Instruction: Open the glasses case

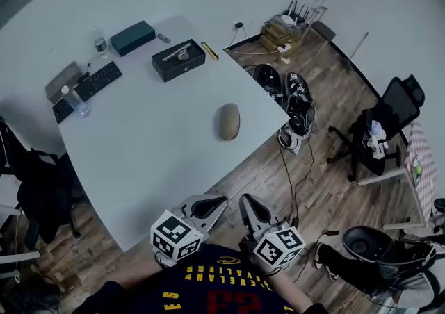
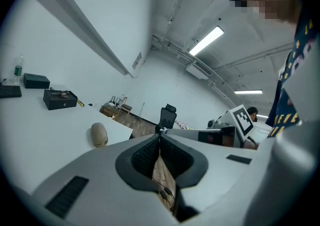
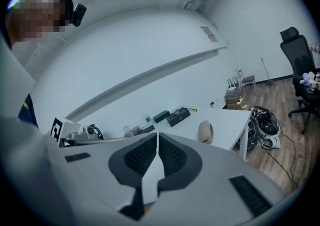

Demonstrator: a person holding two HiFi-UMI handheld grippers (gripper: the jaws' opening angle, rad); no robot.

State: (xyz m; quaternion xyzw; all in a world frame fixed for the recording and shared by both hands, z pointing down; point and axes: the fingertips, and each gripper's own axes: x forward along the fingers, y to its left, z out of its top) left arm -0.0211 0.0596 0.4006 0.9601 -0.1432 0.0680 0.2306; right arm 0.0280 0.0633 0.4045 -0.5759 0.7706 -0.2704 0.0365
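Left tongs [image 1: 212, 204] and right tongs [image 1: 252, 207]: two pairs, each with jaws pressed together on nothing, side by side off the worktop [image 1: 160, 160] edge. One tan glasses case [image 1: 229, 121], closed, lies on the worktop at twelve o'clock from them. Toward eleven o'clock sit one black box [image 1: 179, 60], one teal box [image 1: 132, 37] and one keyboard [image 1: 101, 80]

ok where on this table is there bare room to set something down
The near half of the table is bare, from the glasses case to the near edge. The far edge is crowded: keyboard, teal box, black box.
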